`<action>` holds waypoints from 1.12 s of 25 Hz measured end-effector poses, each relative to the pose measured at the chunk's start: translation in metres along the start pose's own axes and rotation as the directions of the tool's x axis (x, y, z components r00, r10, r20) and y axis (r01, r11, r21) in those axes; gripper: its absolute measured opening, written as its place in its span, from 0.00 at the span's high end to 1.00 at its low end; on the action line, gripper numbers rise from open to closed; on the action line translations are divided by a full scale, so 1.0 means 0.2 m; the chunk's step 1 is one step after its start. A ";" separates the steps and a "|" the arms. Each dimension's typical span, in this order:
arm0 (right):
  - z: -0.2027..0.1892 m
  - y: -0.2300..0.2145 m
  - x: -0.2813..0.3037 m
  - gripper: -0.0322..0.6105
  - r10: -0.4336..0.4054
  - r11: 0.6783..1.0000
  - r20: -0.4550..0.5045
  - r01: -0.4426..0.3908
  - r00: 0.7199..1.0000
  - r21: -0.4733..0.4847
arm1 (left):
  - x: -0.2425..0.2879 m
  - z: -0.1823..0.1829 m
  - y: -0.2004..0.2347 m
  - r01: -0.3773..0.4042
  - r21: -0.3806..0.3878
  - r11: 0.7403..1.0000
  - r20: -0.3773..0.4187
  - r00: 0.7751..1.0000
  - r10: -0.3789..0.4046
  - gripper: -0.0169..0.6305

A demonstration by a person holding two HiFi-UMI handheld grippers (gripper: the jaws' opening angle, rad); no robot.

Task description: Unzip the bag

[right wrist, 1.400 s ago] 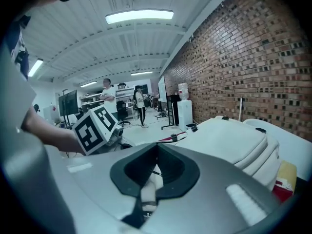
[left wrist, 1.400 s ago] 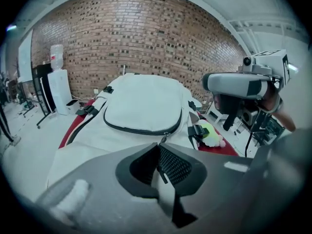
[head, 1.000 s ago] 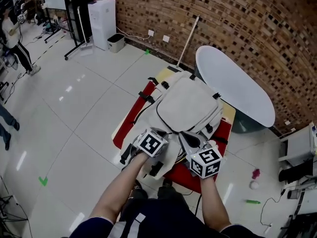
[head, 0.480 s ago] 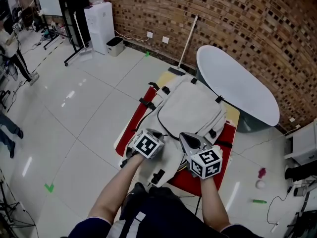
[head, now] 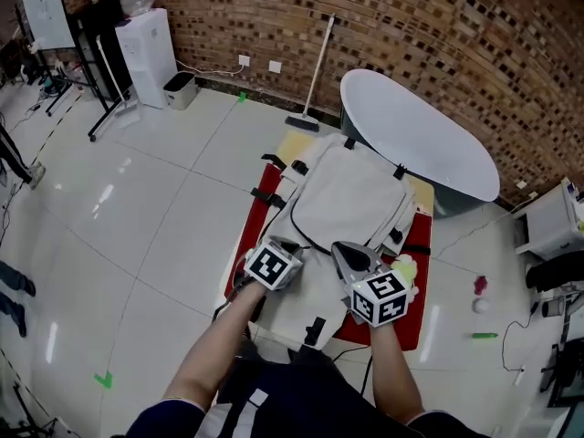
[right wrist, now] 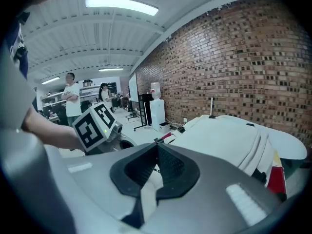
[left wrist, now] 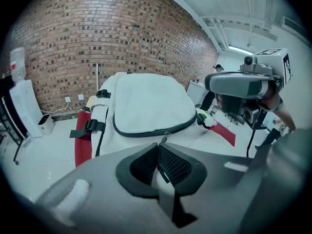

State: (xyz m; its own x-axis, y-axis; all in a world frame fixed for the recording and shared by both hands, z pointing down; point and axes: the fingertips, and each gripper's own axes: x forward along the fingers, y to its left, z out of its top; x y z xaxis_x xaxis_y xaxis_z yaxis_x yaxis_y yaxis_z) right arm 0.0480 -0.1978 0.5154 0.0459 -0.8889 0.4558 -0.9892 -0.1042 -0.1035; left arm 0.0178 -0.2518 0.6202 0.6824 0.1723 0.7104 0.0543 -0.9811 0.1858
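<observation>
1. Compared with a second ago, the off-white fabric backpack (head: 351, 194) lies nearer the person. Its near end, with a black buckle strap (head: 315, 328), now reaches the near edge of the red-topped surface (head: 409, 334), where bare red showed before.
2. Both hand-held grippers keep their spots on the backpack's near part. A small yellow-green object (head: 404, 267) now shows at the backpack's right side.
3. The backpack lies flat along the surface, front panel up. Its far end points toward the white oval tabletop (head: 420, 135) that stands by the brick wall (head: 438, 26).
4. A dark zip (left wrist: 146, 133) curves round the front panel and looks closed along all the length that shows.
5. The left hand-held gripper (left wrist: 158, 146) has its jaws drawn narrow. The tips meet on the small metal zip pull (left wrist: 165, 139) at the near bend of that zip.
6. The right hand-held gripper (right wrist: 157, 145) sits just beside the left one, over the backpack's near right part. Its jaws are also together at the tips, with pale cloth showing behind them.
7. Whether the right jaws pinch any cloth I cannot tell.
8. In the head view the two grippers are close together but apart.
</observation>
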 end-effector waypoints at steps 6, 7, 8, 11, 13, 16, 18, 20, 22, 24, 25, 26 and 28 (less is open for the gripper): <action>0.03 0.07 -0.02 0.95 -0.151 0.988 0.001 0.151 0.989 0.035 | 0.01 0.00 0.09 0.069 0.071 0.995 -0.015 0.998 -0.068 0.95; 0.04 0.08 -0.02 0.95 -0.166 0.985 0.002 0.165 0.986 0.043 | 0.01 0.01 0.10 0.084 0.069 0.994 -0.013 0.996 -0.084 0.95; 0.04 0.09 -0.02 0.95 -0.179 0.983 0.003 0.179 0.984 0.050 | 0.01 0.01 0.11 0.099 0.074 0.992 -0.013 0.995 -0.099 0.95; 0.03 0.10 -0.02 0.95 -0.211 0.975 -0.004 0.211 0.977 0.067 | 0.01 0.01 0.10 0.128 0.103 0.986 -0.032 0.992 -0.125 0.95; 0.02 0.09 -0.01 0.95 -0.218 0.973 -0.004 0.218 0.976 0.075 | 0.02 0.02 0.14 0.116 0.120 0.986 -0.048 0.993 -0.111 0.95; 0.01 0.05 -0.01 0.95 -0.222 0.972 0.000 0.221 0.975 0.084 | 0.03 0.04 0.20 0.105 0.129 0.986 -0.056 0.993 -0.099 0.95; 0.01 0.03 0.02 0.95 -0.228 0.970 0.005 0.226 0.974 0.094 | 0.03 0.04 0.23 0.114 0.136 0.984 -0.061 0.992 -0.107 0.95; 0.02 0.05 0.05 0.95 -0.227 0.969 0.007 0.225 0.974 0.097 | 0.03 0.04 0.24 0.131 0.148 0.980 -0.075 0.990 -0.121 0.95; 0.03 0.07 0.08 0.95 -0.231 0.968 0.000 0.230 0.973 0.098 | 0.04 0.03 0.26 0.137 0.169 0.976 -0.088 0.988 -0.124 0.95; 0.04 0.07 0.11 0.95 -0.253 0.962 -0.008 0.252 0.967 0.106 | 0.05 0.02 0.31 0.135 0.193 0.972 -0.101 0.988 -0.117 0.95; 0.04 0.07 0.12 0.95 -0.269 0.957 -0.012 0.269 0.963 0.111 | 0.05 0.02 0.34 0.140 0.203 0.969 -0.104 0.987 -0.120 0.95; 0.05 0.07 0.13 0.95 -0.288 0.950 -0.016 0.288 0.957 0.117 | 0.06 0.02 0.37 0.151 0.211 0.966 -0.106 0.986 -0.131 0.95; 0.05 0.08 0.15 0.95 -0.329 0.935 -0.024 0.329 0.944 0.135 | 0.08 0.01 0.40 0.182 0.230 0.956 -0.111 0.981 -0.160 0.95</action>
State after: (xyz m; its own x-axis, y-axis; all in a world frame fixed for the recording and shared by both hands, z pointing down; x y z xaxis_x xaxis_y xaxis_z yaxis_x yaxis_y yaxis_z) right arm 0.0356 -0.2315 0.5185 0.3653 -0.7941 0.4858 -0.8905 -0.4502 -0.0662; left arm 0.0352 -0.3277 0.6443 0.5794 0.3359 0.7426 0.3441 -0.9267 0.1508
